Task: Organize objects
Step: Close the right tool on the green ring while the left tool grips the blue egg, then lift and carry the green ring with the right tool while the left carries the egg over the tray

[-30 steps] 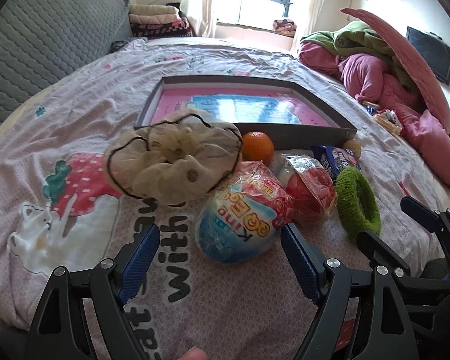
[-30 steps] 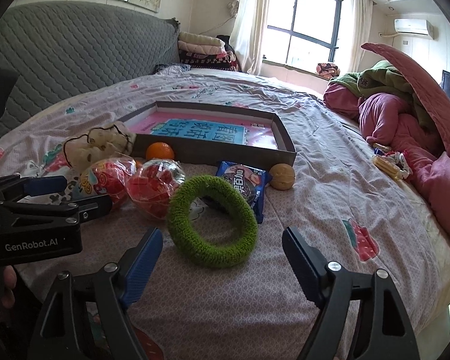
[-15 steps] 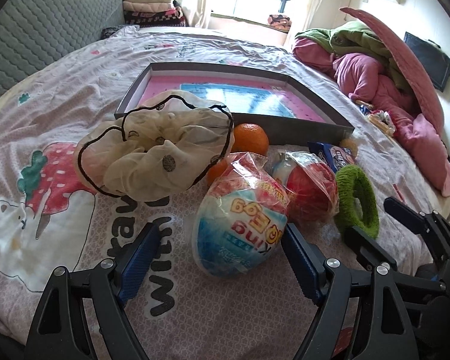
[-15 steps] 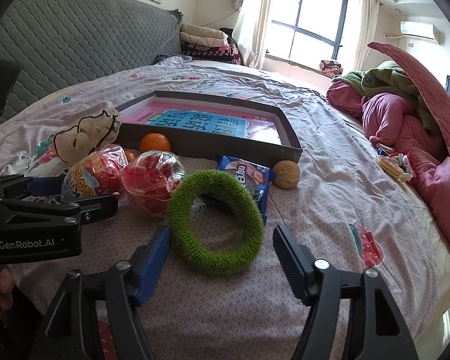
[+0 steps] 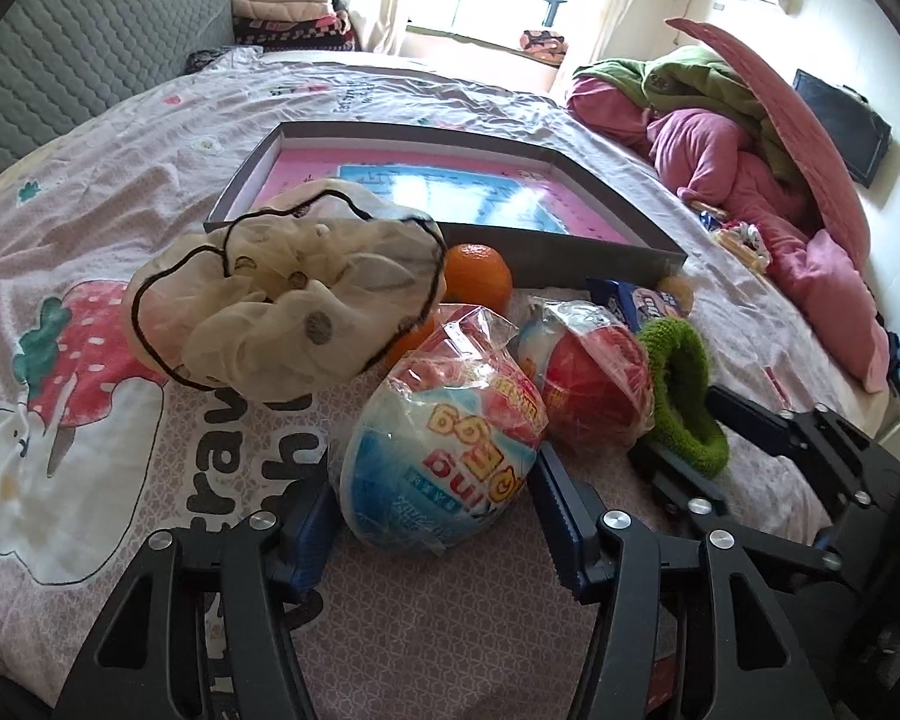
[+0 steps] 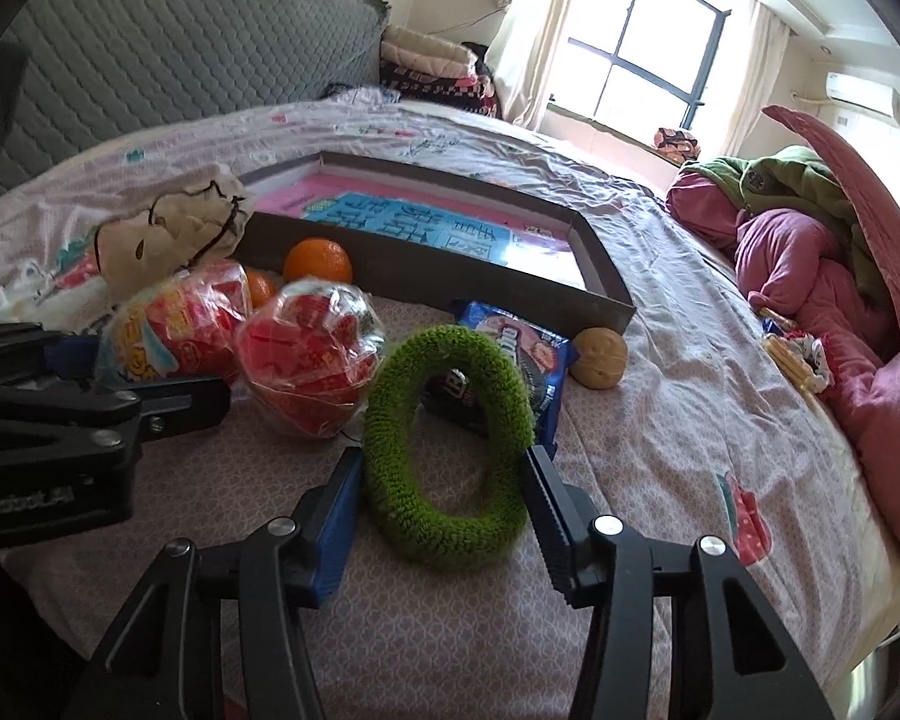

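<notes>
Green ring [image 6: 447, 450] pinched between right fingers [image 6: 336, 516], wrapped egg [image 5: 444, 456] between left fingers [image 5: 555, 516]

bedsheet [image 5: 150, 180] is soft matt printed cloth, green ring [image 6: 444, 450] at 6 o'clock looks fuzzy, toy eggs [image 5: 444, 456] in crinkly glossy plastic wrap, scrunchie [image 5: 282, 294] is sheer fabric

Bed [image 6: 660, 420] with printed pink sheet. On it: shallow grey box [image 6: 426, 276], orange [image 6: 318, 261], cookie pack [image 6: 510, 348], walnut [image 6: 598, 357]. Cream scrunchie [image 5: 282, 294] near box corner.
</notes>
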Motion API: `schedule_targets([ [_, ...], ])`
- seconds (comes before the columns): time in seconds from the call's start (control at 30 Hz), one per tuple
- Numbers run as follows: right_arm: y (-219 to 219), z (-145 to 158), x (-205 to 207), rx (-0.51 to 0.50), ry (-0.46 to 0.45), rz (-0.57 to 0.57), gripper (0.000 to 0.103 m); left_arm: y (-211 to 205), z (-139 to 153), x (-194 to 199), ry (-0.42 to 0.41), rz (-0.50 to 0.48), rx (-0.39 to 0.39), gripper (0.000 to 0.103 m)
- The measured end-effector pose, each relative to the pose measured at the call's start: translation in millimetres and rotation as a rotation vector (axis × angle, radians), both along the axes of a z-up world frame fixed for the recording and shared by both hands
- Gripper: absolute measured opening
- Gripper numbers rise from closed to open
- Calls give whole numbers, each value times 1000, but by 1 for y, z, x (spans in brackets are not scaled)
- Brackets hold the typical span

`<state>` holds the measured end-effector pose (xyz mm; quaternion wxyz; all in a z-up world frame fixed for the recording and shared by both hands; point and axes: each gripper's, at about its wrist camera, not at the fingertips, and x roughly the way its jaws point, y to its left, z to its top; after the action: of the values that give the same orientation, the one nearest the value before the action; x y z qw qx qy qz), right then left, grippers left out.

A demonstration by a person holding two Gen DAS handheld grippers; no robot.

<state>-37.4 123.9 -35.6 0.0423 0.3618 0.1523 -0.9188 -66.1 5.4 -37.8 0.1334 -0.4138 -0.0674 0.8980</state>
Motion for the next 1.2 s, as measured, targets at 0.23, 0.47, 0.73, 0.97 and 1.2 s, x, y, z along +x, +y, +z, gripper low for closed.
schedule_targets([
  [0.23,15,7,1,-63,30,-20,19,1,2,4,12,-12,9,60],
  [0.47,22,25,14,-122,106,6,16,-1,11,14,45,-27,41,60],
  [0.73,24,37,21,-177,154,21,16,-1,23,25,111,-30,48,60],
  [0.97,20,55,19,-174,216,44,16,1,44,26,175,-20,37,60],
  [1.2,13,75,2,-146,274,63,16,-7,56,8,187,20,47,60],
])
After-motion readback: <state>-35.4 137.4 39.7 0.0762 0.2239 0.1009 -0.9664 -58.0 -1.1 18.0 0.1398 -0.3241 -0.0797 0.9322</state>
